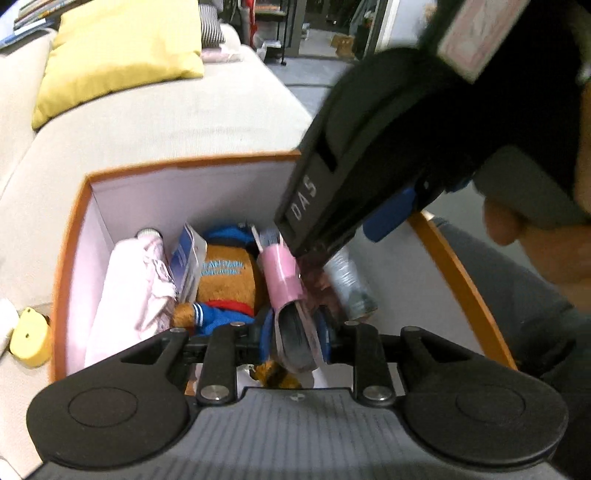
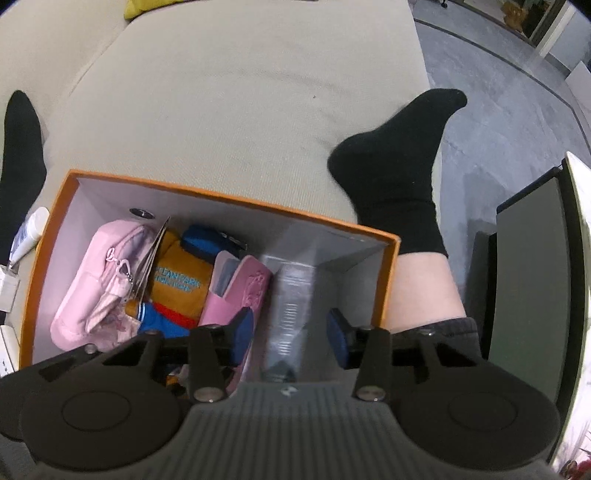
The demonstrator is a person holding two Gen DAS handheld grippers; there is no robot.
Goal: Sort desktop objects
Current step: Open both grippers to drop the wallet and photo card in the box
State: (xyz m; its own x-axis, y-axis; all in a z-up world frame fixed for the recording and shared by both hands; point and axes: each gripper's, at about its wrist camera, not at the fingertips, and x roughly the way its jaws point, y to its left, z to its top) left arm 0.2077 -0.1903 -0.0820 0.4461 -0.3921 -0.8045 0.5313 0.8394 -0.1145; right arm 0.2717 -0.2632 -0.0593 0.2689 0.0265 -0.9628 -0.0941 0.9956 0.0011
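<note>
Our right gripper (image 2: 290,334) hangs over the orange box (image 2: 229,197), jaws apart, a blurred clear bottle (image 2: 291,295) between them, no pad touching it. Our left gripper (image 1: 295,341) pinches a pink slipper (image 1: 284,280) by its sole edge. Beside these in the box lie a plush toy (image 2: 177,284) and pink pouch (image 2: 99,273). The box sits on a beige sofa (image 2: 240,92).

A home living room — a wide beige sofa (image 1: 155,122) with a yellow cushion (image 1: 122,55) and a striped pillow (image 1: 212,31), grey floor (image 2: 509,99) beyond. A person's feet in black socks (image 2: 399,162) rest on the seat beside an orange box (image 2: 236,201) of belongings.
</note>
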